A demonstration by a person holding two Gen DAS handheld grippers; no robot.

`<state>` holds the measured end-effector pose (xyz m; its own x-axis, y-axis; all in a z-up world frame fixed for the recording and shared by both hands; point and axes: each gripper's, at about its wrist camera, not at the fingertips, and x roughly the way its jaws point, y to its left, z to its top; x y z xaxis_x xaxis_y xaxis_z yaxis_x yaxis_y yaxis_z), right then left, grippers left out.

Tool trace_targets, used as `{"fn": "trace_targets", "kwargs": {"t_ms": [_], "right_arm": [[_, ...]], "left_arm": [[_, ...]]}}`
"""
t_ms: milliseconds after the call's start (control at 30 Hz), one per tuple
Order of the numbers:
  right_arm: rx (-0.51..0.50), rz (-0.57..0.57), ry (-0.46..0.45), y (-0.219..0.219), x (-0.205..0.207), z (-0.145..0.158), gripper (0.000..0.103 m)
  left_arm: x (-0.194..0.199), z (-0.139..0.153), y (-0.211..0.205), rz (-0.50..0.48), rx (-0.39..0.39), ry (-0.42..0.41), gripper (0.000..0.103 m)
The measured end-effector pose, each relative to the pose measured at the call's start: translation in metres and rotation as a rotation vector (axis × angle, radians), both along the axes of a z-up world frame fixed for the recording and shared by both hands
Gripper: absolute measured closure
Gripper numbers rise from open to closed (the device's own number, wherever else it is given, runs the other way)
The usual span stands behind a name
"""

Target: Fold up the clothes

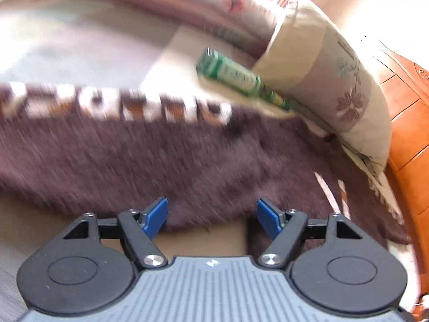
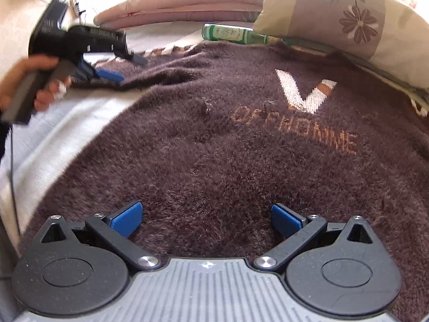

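We see the brown fleece garment (image 2: 214, 139) spread over the bed (image 2: 61, 123), its far-left edge bunched. The left gripper (image 2: 112, 76) and right gripper (image 2: 206, 218) both stand wide, holding nothing. No finished fold shows.

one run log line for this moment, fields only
task: fold clothes | left tongs: open, at sweater edge | right tongs: open, over sweater | bottle: by pillow

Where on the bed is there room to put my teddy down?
The pale sheet left of the brown fuzzy sweater is bare, near the left gripper. It is crowded at the back: a green bottle lies against the flowered pillow, beside the folded quilt.
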<state>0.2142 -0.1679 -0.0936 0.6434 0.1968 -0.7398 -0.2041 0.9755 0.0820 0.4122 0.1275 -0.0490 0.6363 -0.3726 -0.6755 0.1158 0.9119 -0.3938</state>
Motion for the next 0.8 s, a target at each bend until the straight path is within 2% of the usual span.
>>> {"fn": "trace_targets", "kwargs": {"t_ms": [67, 167, 233, 267, 333, 433, 500, 567, 700, 800], "right_arm": [[-0.016, 0.004, -0.017, 0.002, -0.001, -0.002, 0.000], [-0.019, 0.002, -0.044, 0.004, -0.003, -0.005, 0.000], [-0.022, 0.001, -0.062, 0.004, -0.004, -0.007, 0.000], [-0.023, 0.000, -0.071, 0.005, -0.004, -0.008, 0.000], [-0.026, -0.001, -0.090, 0.005, -0.005, -0.010, 0.000], [-0.029, -0.004, -0.117, 0.006, -0.007, -0.014, 0.000], [-0.023, -0.013, -0.132, 0.006, -0.009, -0.014, 0.000], [-0.017, -0.037, -0.123, 0.007, -0.010, -0.013, 0.000], [-0.072, -0.099, -0.027, 0.019, 0.001, -0.002, 0.000], [-0.141, -0.051, 0.027, 0.037, 0.022, 0.020, 0.000]], "left_arm": [[0.002, -0.004, 0.003, 0.030, 0.065, -0.041, 0.015], [-0.004, -0.023, 0.013, 0.073, 0.098, -0.072, 0.015], [-0.006, -0.020, 0.012, 0.027, 0.141, -0.089, 0.015], [-0.006, -0.014, 0.012, 0.038, 0.196, -0.095, 0.015], [-0.011, -0.003, 0.014, 0.127, 0.350, -0.173, 0.015], [0.000, -0.008, 0.036, 0.177, 0.461, -0.152, 0.010], [0.013, -0.025, 0.067, 0.253, 0.383, -0.026, 0.010], [0.009, -0.025, 0.091, 0.232, 0.293, -0.040, 0.010], [0.001, -0.021, 0.131, 0.303, 0.214, -0.012, 0.010], [-0.001, -0.020, 0.151, 0.283, 0.093, 0.000, 0.010]]}}
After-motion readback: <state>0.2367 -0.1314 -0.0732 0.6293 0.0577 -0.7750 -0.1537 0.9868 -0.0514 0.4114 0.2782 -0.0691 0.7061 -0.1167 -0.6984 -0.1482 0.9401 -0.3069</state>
